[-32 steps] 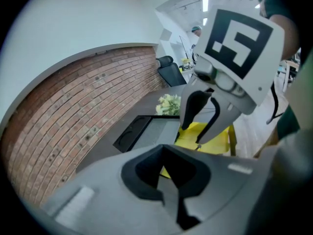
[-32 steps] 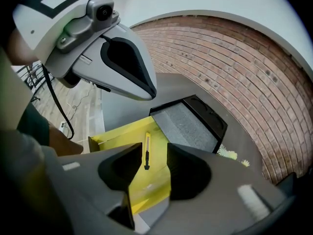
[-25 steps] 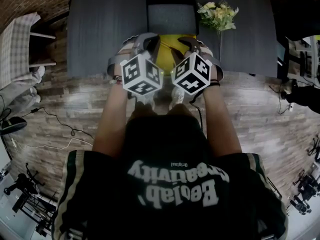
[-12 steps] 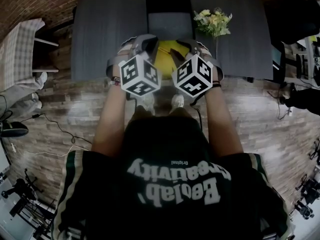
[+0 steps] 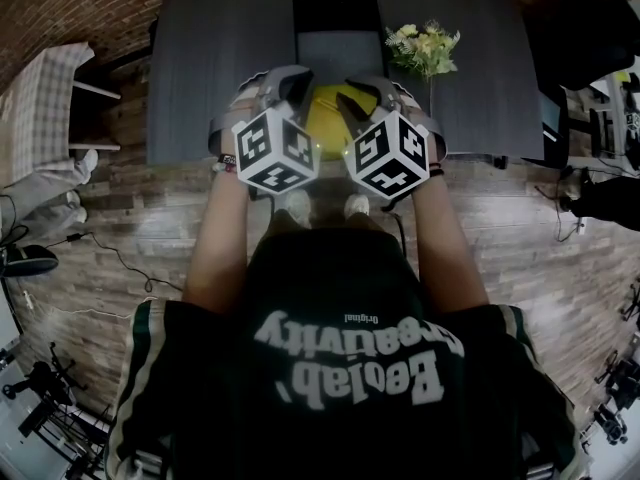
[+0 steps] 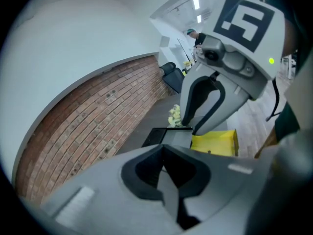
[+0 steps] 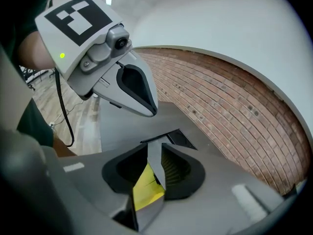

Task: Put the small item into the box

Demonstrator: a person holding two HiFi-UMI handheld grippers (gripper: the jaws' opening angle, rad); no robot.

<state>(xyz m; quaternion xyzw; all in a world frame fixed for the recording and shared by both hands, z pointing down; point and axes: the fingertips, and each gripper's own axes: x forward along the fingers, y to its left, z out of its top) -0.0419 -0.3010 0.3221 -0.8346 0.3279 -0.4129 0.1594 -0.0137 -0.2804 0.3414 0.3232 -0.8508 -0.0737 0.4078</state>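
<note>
Brick wall [image 5: 60,8] closed off the far side of the room, and a dark grey table [image 5: 220,58] stood on the plank floor [image 5: 130,218] in front of the person. On the table's far half lay the dark open box [image 5: 338,33], with a small bunch of pale flowers [image 5: 425,48] just to its right.

A flat yellow item [image 5: 322,118] lay at the table's near edge, in line with the box and on the person's side of it. It sat between the two grippers, so its way to the box ran straight ahead. Both grippers covered its sides from above, and its long axis could not be read.

The right gripper [image 5: 352,103] was the one on it. Its jaws pointed forward and down over the item's right part and were closing. Yellow showed in the narrow gap between them, but no clamp on it was evident yet. The left gripper [image 5: 290,80] hung level with it over the item's left edge. Its jaws were together with nothing between them, and it looked to be only standing by.

Both forearms reached forward side by side, wrists close, marker cubes tilted toward each other.
</note>
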